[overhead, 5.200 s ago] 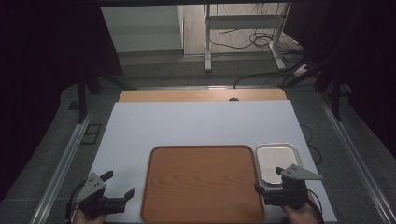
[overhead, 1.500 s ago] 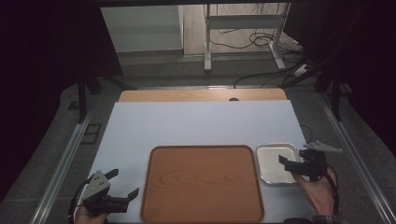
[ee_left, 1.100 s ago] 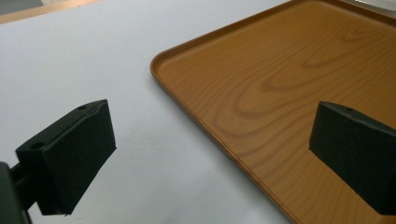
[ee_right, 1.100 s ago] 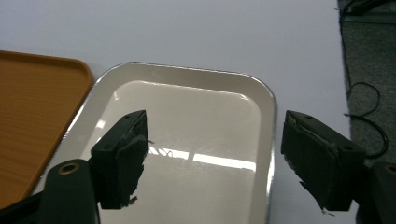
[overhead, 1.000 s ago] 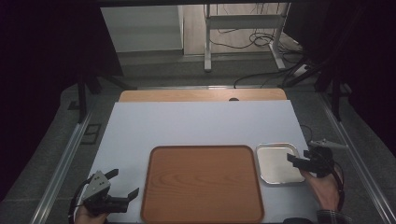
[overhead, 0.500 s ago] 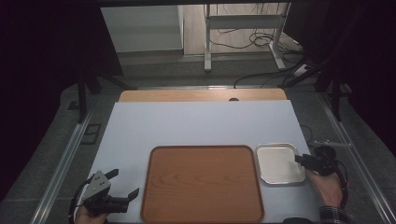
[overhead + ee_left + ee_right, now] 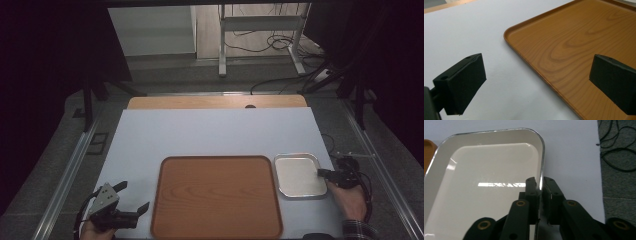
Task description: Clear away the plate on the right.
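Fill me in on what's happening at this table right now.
A person works at a white table with a gripper in each hand. The right gripper has its jaws shut on the right rim of a small metal tray, one jaw inside the rim and one outside. That tray sits just to the right of a large wooden tray, which holds nothing. The left gripper is open near the wooden tray's left edge, holding nothing.

No legible text, label, brand, number or sign appears on the wooden tray [image 7: 217, 195], the metal tray [image 7: 299, 175] beside it, or the bench [image 7: 210, 135].
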### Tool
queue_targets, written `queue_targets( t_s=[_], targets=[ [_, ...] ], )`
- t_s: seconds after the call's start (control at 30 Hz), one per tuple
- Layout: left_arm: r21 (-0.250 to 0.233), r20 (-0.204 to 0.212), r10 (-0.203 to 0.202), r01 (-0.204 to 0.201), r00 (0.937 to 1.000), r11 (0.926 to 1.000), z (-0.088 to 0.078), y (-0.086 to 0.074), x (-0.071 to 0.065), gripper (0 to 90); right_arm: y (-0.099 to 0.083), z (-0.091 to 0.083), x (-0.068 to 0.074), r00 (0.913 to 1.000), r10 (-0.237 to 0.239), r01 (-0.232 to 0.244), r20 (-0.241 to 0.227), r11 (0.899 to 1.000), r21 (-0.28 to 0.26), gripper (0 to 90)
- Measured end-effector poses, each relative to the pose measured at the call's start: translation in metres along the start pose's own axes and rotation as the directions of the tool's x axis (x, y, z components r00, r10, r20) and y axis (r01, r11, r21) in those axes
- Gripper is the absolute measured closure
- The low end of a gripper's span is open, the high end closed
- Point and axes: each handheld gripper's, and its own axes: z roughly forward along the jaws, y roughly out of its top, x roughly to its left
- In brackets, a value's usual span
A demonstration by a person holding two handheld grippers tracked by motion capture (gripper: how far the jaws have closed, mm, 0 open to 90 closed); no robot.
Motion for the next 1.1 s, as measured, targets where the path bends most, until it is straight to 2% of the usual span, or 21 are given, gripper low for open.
queue_targets(
  t_s=[0.1,0.23,0.53,0.8,0.9,1.1],
  targets=[
    [0.001,0.000,0.003,-0.003,1.0000,1.0000,0.000,0.000,0.000,0.3,0.001,0.000,-0.001,0.9991,0.040,-0.040,-0.010,0.999,0.005,86.4],
    [0.000,-0.001,0.002,-0.002,1.0000,1.0000,0.000,0.000,0.000,0.3,0.001,-0.006,-0.008,0.9900,0.116,-0.118,-0.080,0.993,-0.012,88.0],
    [0.001,-0.004,0.002,-0.002,1.0000,1.0000,-0.001,-0.001,-0.001,0.3,-0.001,-0.013,-0.010,0.9882,0.130,-0.134,-0.080,0.990,-0.044,88.0],
    [0.003,0.000,0.006,-0.006,1.0000,1.0000,0.001,0.000,-0.001,0.3,-0.004,-0.024,-0.010,0.9820,0.151,-0.160,-0.113,0.984,-0.081,88.0],
    [0.003,0.001,0.007,-0.007,1.0000,1.0000,0.001,0.000,0.000,0.3,-0.003,-0.027,-0.007,0.9797,0.155,-0.167,-0.128,0.982,-0.090,88.0],
    [0.003,0.001,0.006,-0.006,1.0000,1.0000,0.001,0.000,0.000,0.3,0.000,-0.028,0.007,0.9798,0.131,-0.146,-0.151,0.985,-0.092,88.0]
  ],
)
